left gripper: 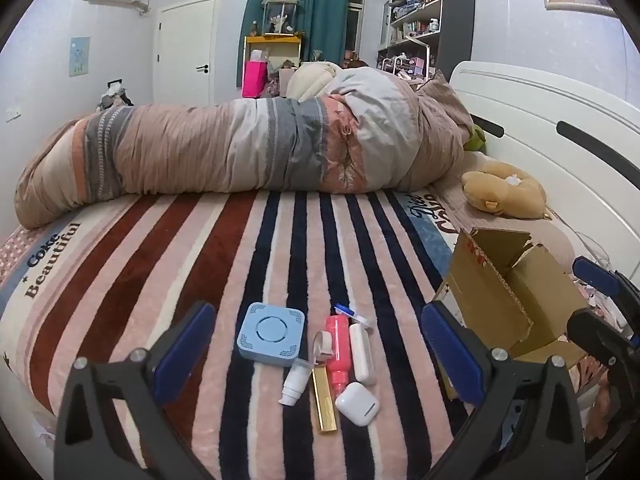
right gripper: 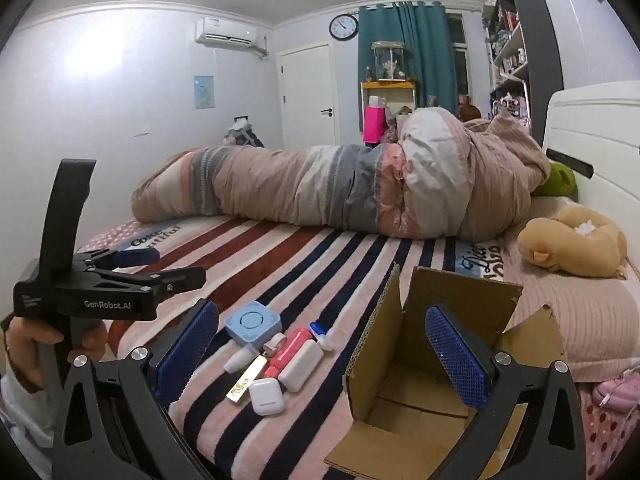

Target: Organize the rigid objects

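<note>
Both grippers are hovering over the striped bed (left gripper: 160,264) with nothing in hand: the left gripper (left gripper: 320,352) is holding its jaws spread wide around the little pile, and the right gripper (right gripper: 320,356) is gaping just as wide, its right pad sitting in front of the open cardboard box (right gripper: 400,384). In the left wrist view the pile is lying at 6 o'clock, the box at 3 o'clock. I'm counting 7 small items bunched together: a blue square case (left gripper: 271,335) at the pile's 10 o'clock, a pink bottle (left gripper: 338,350) in the middle, a white charger block (left gripper: 362,354) touching its right side, a white earbud case (left gripper: 357,404) at 5 o'clock, a gold bar (left gripper: 325,402) beside it, a white tube (left gripper: 295,383) at 7 o'clock, and a blue-capped pen (left gripper: 352,314) at 12 o'clock. All are looking hard, light and smooth, so slipping is my worry. The earbud case is glossy and rounded; I'd be pinching it across its flat faces. It is sitting at the pile's near edge, which is probably making it the easiest first pick for the box.
</note>
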Demonstrator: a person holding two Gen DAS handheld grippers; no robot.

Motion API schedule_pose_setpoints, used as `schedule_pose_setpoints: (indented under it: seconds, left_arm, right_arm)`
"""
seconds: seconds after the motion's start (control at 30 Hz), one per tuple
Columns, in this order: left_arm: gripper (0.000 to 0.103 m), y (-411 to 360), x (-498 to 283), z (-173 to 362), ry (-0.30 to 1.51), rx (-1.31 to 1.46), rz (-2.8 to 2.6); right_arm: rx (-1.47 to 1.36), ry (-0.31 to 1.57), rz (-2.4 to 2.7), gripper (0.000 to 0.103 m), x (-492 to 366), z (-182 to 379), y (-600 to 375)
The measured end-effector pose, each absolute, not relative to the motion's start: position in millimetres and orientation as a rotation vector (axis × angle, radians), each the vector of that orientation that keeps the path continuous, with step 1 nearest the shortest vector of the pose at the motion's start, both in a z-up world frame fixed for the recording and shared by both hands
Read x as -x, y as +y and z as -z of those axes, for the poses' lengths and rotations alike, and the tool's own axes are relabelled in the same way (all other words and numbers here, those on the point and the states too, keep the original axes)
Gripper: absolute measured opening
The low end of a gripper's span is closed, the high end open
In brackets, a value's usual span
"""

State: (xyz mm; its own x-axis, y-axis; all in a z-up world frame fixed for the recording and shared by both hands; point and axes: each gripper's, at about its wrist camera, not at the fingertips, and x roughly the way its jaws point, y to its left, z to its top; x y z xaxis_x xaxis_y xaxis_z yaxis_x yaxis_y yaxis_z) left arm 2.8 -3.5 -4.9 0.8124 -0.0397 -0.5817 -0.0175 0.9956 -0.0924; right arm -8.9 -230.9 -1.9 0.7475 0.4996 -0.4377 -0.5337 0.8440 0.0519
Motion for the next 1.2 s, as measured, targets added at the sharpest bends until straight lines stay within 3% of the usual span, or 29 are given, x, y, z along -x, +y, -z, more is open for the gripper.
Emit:
schedule_pose_setpoints:
  seconds: [1.2]
  left_arm:
    - [0.102,-12,7,-1,0.608,0.097,0.063]
  right_arm:
    - [0.008,0.466,-0.625,0.103,6,5,-242]
